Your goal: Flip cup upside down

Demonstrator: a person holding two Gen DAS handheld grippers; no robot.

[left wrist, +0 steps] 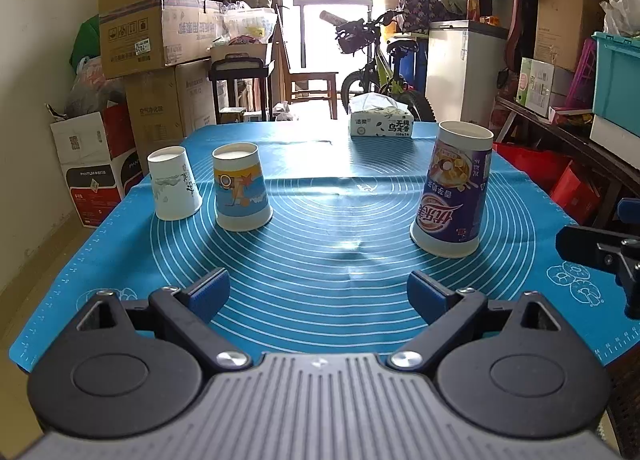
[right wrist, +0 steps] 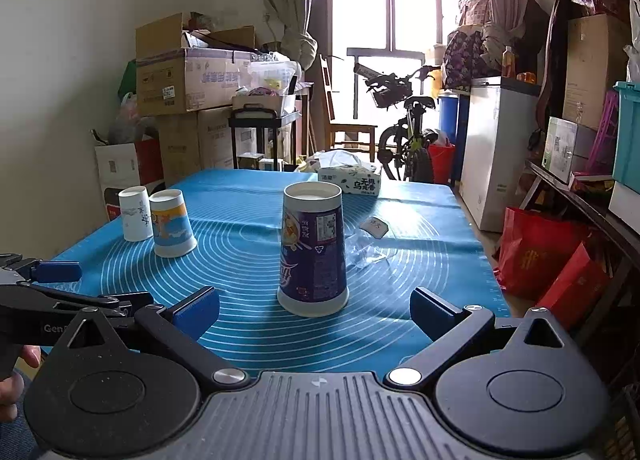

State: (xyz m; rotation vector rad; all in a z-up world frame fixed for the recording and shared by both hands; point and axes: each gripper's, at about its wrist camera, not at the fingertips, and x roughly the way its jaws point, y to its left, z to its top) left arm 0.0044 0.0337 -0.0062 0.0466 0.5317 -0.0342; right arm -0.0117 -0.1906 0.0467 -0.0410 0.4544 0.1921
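Observation:
Three paper cups stand upside down on the blue mat (left wrist: 320, 260): a white one (left wrist: 174, 188) at the left, a blue and orange one (left wrist: 241, 192) beside it, and a tall purple one (left wrist: 454, 204) at the right. In the right wrist view the purple cup (right wrist: 313, 252) stands just ahead of my right gripper (right wrist: 314, 310), which is open and empty. The white cup (right wrist: 135, 213) and the blue and orange cup (right wrist: 172, 223) stand further left. My left gripper (left wrist: 318, 294) is open and empty, short of all the cups.
A tissue pack (left wrist: 380, 121) lies at the mat's far edge. Crumpled clear plastic (right wrist: 366, 252) and a small tag (right wrist: 374, 227) lie right of the purple cup. Boxes, a chair, a bicycle and shelves surround the table. The left gripper shows at the right wrist view's left edge (right wrist: 56, 272).

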